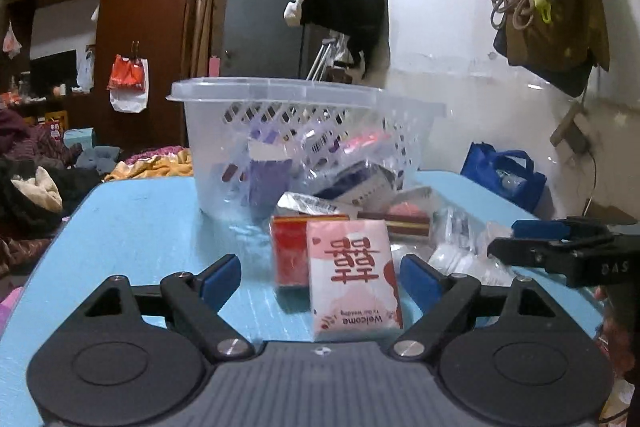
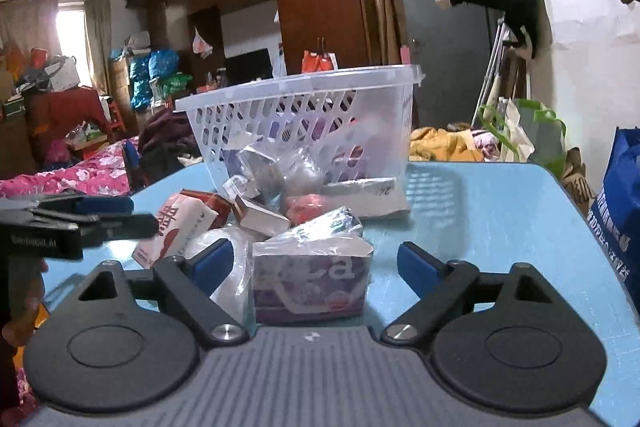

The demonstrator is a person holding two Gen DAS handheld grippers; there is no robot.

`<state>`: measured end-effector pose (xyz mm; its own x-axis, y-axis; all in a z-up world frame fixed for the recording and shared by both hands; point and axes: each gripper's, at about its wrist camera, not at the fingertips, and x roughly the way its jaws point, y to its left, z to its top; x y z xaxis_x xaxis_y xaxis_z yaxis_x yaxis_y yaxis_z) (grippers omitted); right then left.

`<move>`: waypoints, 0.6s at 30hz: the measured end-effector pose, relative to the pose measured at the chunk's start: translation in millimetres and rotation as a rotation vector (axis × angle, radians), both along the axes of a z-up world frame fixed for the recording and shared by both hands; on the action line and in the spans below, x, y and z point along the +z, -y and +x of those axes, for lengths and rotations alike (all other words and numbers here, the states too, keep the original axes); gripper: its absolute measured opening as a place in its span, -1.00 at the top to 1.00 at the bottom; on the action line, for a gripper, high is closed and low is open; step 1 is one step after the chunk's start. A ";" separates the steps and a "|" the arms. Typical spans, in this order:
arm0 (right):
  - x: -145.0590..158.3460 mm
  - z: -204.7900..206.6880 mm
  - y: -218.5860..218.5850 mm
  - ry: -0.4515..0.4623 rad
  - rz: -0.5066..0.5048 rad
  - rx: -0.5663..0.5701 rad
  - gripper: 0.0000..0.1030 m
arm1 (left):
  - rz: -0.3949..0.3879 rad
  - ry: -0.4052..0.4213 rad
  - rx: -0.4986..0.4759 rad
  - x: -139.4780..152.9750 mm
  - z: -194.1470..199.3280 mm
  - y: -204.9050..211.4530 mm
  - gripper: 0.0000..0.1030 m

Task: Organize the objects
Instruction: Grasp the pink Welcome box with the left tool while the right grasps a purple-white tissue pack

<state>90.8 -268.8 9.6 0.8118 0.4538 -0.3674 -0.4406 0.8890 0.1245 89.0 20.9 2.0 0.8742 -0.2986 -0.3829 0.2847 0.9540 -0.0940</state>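
The left claw (image 1: 320, 277) stood wide around a pink tissue pack (image 1: 354, 277) near the tabletop's (image 1: 132, 227) front edge, pads clear of it. The right claw (image 2: 316, 267), also wide, straddled a purple packet (image 2: 310, 283). Closing could snag the crinkly wrappers crowding both, dragging neighbours before the clear basket (image 1: 304, 131) behind.

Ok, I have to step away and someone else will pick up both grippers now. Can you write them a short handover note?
Left gripper: open, empty, jaws either side of the pink tissue pack without pressing it.
Right gripper: open, empty, the purple wrapped box between its jaws, not gripped.
Clear basket stands at the back of the blue table and already holds several packets.
Left: a pile of loose packs and boxes in front of the basket, including these two and the red box.
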 end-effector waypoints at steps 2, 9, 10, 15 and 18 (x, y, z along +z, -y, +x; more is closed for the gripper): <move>-6.9 -2.8 2.7 -0.028 0.013 0.002 -0.39 | 0.012 0.004 -0.006 -2.9 -3.3 4.3 -0.73; -13.3 -6.0 1.8 -0.039 0.003 0.010 -0.33 | 0.106 -0.010 -0.016 -13.3 -3.6 29.8 -0.73; -14.4 -5.6 0.2 -0.042 -0.014 0.012 -0.33 | 0.123 -0.010 -0.003 -14.2 -4.2 31.6 -0.73; -14.0 -11.0 -0.1 0.000 -0.028 -0.011 -0.29 | 0.153 -0.012 -0.002 -16.6 -6.3 35.7 -0.14; -10.9 -14.6 -1.3 0.030 -0.031 -0.006 -0.29 | 0.122 0.014 0.006 -15.9 -10.2 30.3 -0.08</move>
